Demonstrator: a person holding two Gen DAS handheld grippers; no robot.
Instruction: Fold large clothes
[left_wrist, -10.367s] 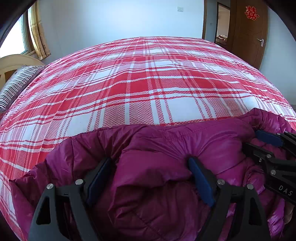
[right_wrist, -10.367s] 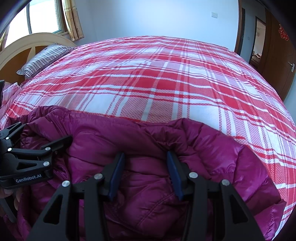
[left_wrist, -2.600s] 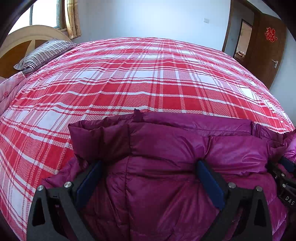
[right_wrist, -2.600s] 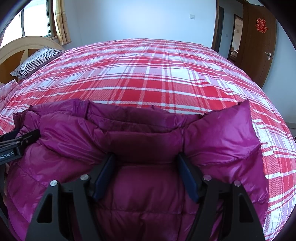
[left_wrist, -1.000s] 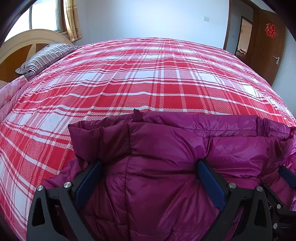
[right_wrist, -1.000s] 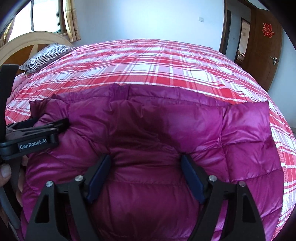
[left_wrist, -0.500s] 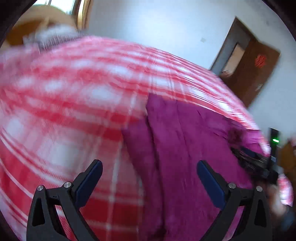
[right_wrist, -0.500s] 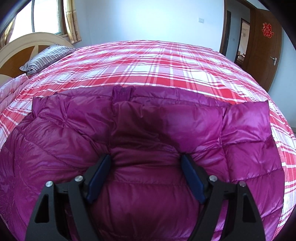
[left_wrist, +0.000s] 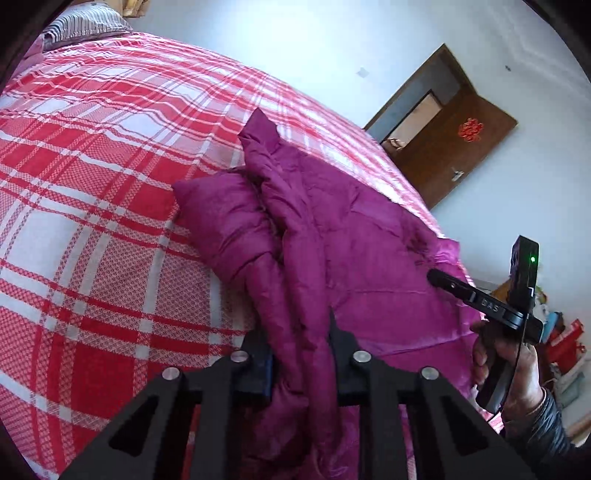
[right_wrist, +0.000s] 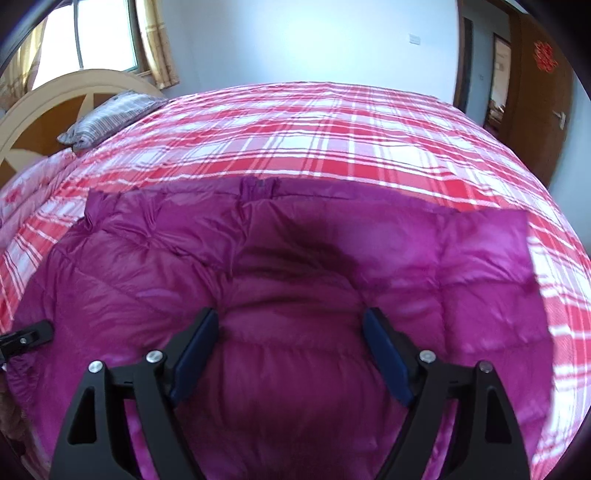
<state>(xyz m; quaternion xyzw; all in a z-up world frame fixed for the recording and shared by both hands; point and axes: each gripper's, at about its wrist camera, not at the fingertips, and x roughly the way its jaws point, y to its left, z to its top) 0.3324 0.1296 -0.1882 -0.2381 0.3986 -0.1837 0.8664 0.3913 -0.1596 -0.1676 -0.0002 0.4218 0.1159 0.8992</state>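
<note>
A magenta puffer jacket (left_wrist: 332, 229) lies on a red and white plaid bedspread (left_wrist: 92, 184). My left gripper (left_wrist: 301, 354) is shut on a raised fold along the jacket's left edge. In the right wrist view the jacket (right_wrist: 295, 266) is spread flat across the near half of the bed. My right gripper (right_wrist: 290, 350) is open, its blue pads on either side of a puffed panel near the jacket's middle. The right gripper also shows in the left wrist view (left_wrist: 476, 295), held in a hand over the jacket's right side.
A striped pillow (right_wrist: 107, 118) and a cream headboard (right_wrist: 48, 107) are at the far left. A brown door (left_wrist: 458, 147) with a red ornament stands at the right. Plaid bedspread (right_wrist: 314, 129) stretches beyond the jacket. Boxes and clutter (left_wrist: 561, 343) sit by the bed's right side.
My left gripper swung left, turned toward the jacket's left edge and closed on a fold of it. My right gripper stayed open over the jacket.
</note>
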